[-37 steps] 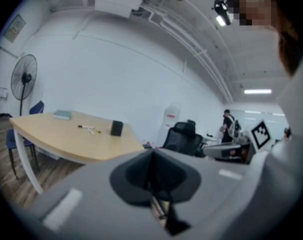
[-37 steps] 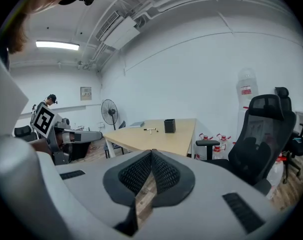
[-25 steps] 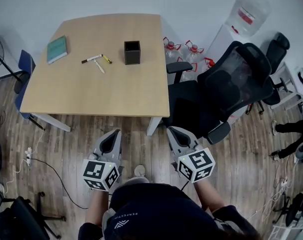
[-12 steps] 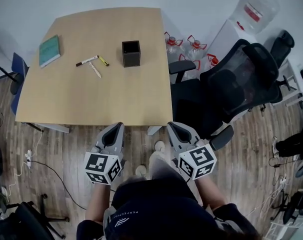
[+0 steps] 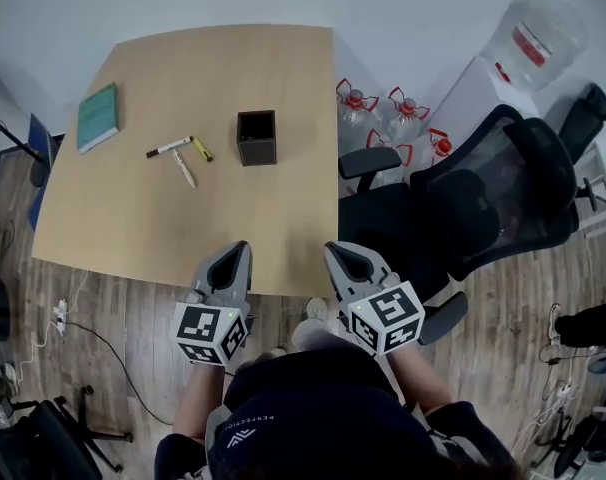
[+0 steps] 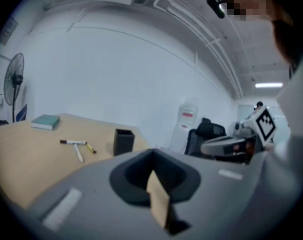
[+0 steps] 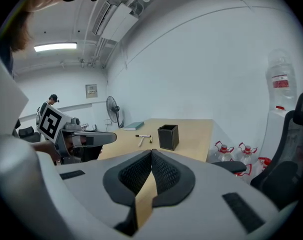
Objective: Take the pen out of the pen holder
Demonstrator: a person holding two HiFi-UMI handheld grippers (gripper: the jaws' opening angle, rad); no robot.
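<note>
A black square pen holder (image 5: 254,138) stands on the wooden table (image 5: 133,228), and its inside looks empty from above. To its left lie three pens: a white marker (image 5: 169,148), a yellow one (image 5: 200,149) and a pale one (image 5: 184,168). My left gripper (image 5: 241,248) and right gripper (image 5: 332,250) are side by side at the table's near edge, both shut and empty, well short of the holder. The left gripper view shows the holder (image 6: 123,141) and pens (image 6: 73,142) ahead of the gripper (image 6: 152,154). From the right gripper (image 7: 151,151), the holder (image 7: 168,136) is ahead too.
A teal book (image 5: 97,104) lies at the table's far left. A black office chair (image 5: 483,198) stands right of the table, with water bottles (image 5: 383,108) and a water dispenser (image 5: 523,43) behind it. A blue chair (image 5: 38,143) is at the left edge.
Both grippers have moved forward from over the floor to the table's near edge, still side by side. Nothing on the table has moved.
</note>
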